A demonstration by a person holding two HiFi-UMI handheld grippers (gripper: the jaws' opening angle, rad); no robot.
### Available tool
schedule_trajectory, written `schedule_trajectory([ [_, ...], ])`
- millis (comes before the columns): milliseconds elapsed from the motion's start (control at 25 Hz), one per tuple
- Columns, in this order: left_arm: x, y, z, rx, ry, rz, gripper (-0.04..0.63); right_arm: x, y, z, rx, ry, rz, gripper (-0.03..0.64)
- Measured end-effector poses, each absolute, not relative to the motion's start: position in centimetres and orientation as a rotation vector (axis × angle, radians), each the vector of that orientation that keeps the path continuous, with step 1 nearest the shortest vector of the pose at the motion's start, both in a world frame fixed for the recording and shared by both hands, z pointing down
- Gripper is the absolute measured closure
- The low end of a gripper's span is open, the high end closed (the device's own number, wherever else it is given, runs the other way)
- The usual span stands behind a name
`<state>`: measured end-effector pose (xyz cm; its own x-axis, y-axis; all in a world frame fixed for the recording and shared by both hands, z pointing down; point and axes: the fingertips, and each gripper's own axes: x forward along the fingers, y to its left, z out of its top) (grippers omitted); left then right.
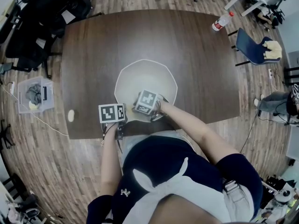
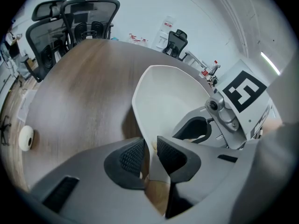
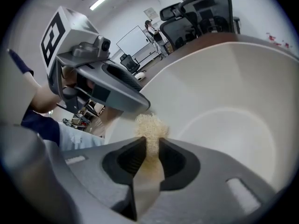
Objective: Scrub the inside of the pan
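A white pan sits on the dark wooden table close to its near edge. My left gripper is shut on the pan's near rim; in the left gripper view the thin white wall stands pinched between the pads of this gripper. My right gripper reaches into the pan next to the left one. It is shut on a beige scrubber whose frayed end lies against the pan's inner wall. The left gripper shows just above the scrubber.
A small white roll lies on the table at the left, near the edge. A bottle stands at the far right corner. Office chairs line the far side, a blue chair is at the right, a plastic bin sits on the floor.
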<state>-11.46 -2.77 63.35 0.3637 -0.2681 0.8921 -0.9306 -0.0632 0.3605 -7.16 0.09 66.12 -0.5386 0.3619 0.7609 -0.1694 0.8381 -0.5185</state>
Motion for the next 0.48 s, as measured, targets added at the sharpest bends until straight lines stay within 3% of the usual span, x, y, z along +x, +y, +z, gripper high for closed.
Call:
schedule_trajectory([
  [480,-11.3,-3.0,63.3,1.584,-1.09,0.816,0.509,-9.8,-3.8,66.3,0.041,-2.196,0.215,0.535],
])
